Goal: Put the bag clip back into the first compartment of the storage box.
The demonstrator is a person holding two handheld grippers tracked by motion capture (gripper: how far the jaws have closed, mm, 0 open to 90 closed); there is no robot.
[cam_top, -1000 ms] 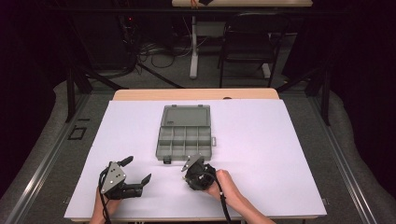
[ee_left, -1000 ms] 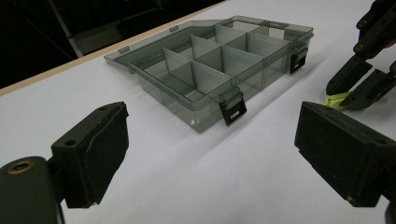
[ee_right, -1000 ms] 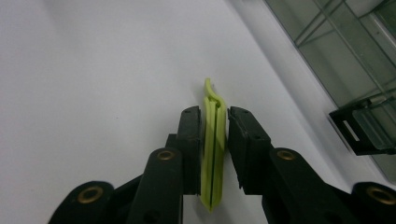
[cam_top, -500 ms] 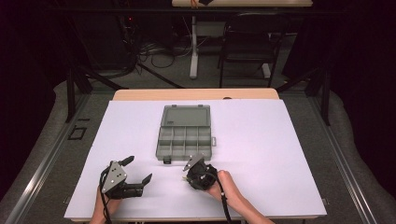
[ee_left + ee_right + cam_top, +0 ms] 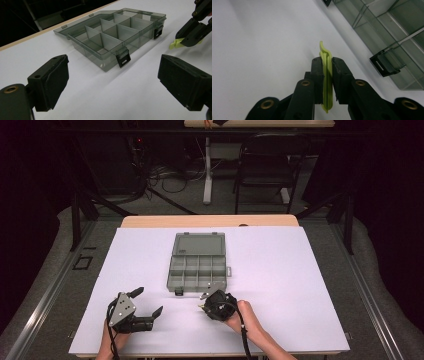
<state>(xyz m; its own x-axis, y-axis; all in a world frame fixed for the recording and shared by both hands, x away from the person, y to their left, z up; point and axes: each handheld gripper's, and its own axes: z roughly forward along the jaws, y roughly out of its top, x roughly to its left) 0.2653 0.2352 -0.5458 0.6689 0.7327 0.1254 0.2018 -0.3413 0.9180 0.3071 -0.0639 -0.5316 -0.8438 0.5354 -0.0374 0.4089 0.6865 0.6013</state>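
Nearest the front edge of the tabletop [image 5: 300,285], the left tool [image 5: 148,306] sits toward the front left corner with its jaws spread wide and nothing between them; in the left gripper view the two black pads frame bare white surface. Just to its right along the same edge, the right tool [image 5: 327,65] is clenched on a thin yellow-green clip [image 5: 325,75], held edge-on between the pads with its curled tip poking out ahead. The same clip [image 5: 175,44] shows beside the box in the left gripper view.

The step in hand looks like carrying the clip to the compartment box [image 5: 197,265], which lies open near the middle of the tabletop, lid [image 5: 198,244] folded back flat toward the far edge. To do it well, I would keep the squeeze firm, since so narrow a piece could twist or slip, lift it clear above the front wall, then lower it into one cell before letting go. The box's black latches [image 5: 123,58] stick out at that front wall and are what would most likely snag the jaws or clip on a low approach. The cells appear empty, so any will do.

Beyond the far edge stand a chair [image 5: 265,165], table legs and cables on the floor, well clear of the work
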